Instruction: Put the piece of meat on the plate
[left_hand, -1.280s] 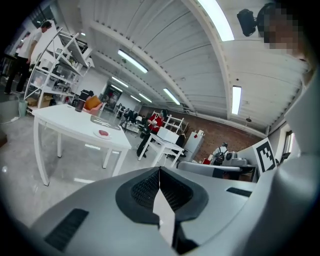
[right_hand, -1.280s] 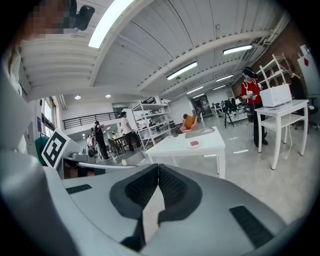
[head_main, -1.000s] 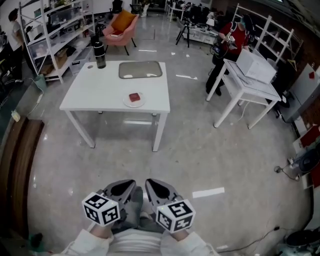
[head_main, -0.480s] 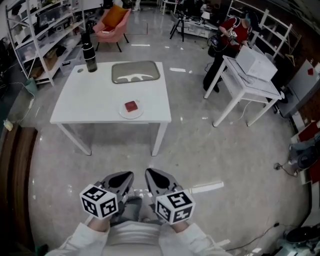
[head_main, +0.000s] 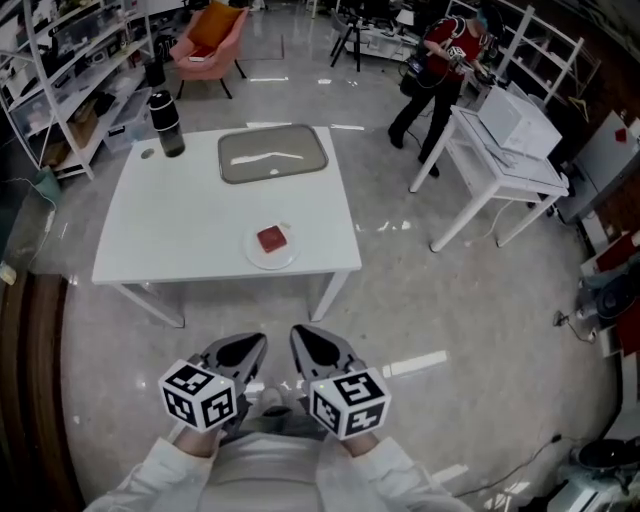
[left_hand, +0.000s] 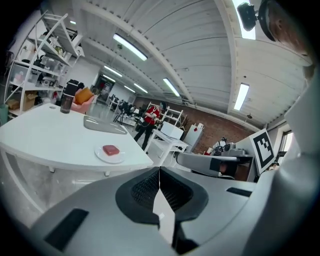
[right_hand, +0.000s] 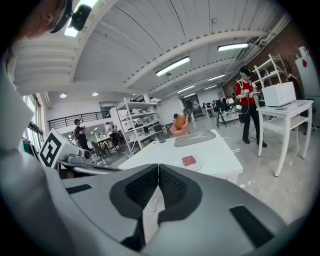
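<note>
The grey left gripper and right gripper are clenched empty. The red block of meat sits on the round white plate; a stray nudge could dislodge it

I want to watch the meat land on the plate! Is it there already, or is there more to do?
Looks done: the meat sits on the plate on the white table. In hand: nothing; the left gripper and the right gripper are both shut and empty, short of the table. Left: nothing I can see.
</note>
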